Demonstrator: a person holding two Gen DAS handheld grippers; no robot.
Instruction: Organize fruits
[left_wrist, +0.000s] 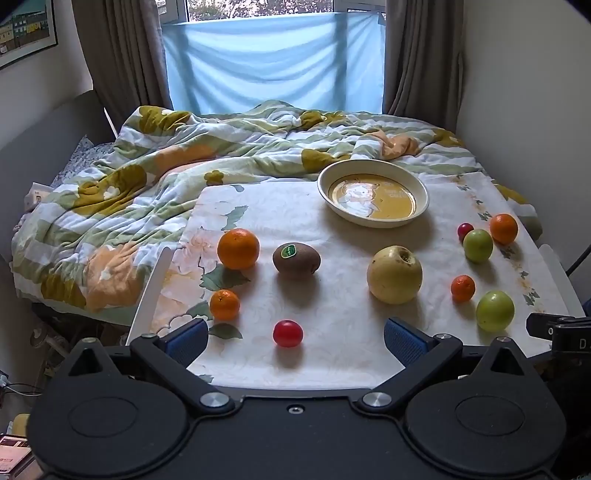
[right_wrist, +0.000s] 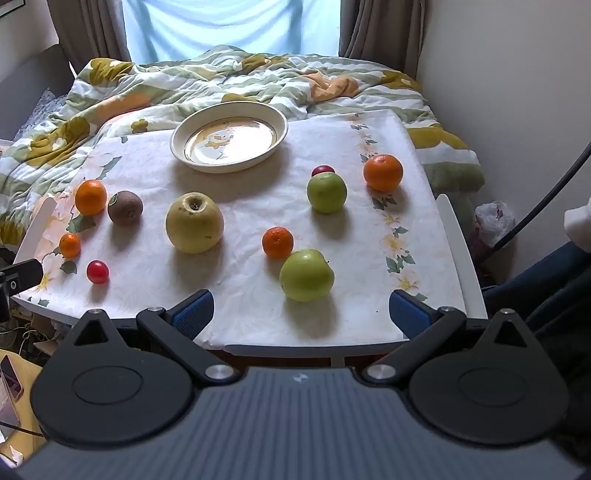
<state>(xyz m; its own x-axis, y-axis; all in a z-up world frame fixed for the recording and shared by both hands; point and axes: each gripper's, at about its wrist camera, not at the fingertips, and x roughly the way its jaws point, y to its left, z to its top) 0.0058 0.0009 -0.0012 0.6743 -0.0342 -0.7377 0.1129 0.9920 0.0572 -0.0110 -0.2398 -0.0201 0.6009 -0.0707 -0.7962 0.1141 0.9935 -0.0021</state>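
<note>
Over the near table edge, the left gripper (left_wrist: 295, 338) and the right gripper (right_wrist: 301, 314) both tilt steeply downward, jaws spread wide and holding nothing. Ahead, a red tomato (left_wrist: 287, 333) lies just before the left gripper and a green apple (right_wrist: 306, 275) before the right. Other fruit lies scattered across the floral tablecloth (right_wrist: 258, 206), short of the empty dish (right_wrist: 229, 137) at its far side.

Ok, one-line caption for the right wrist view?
Open right tool hovers before a green apple, fruit scattered around an empty plate.
</note>
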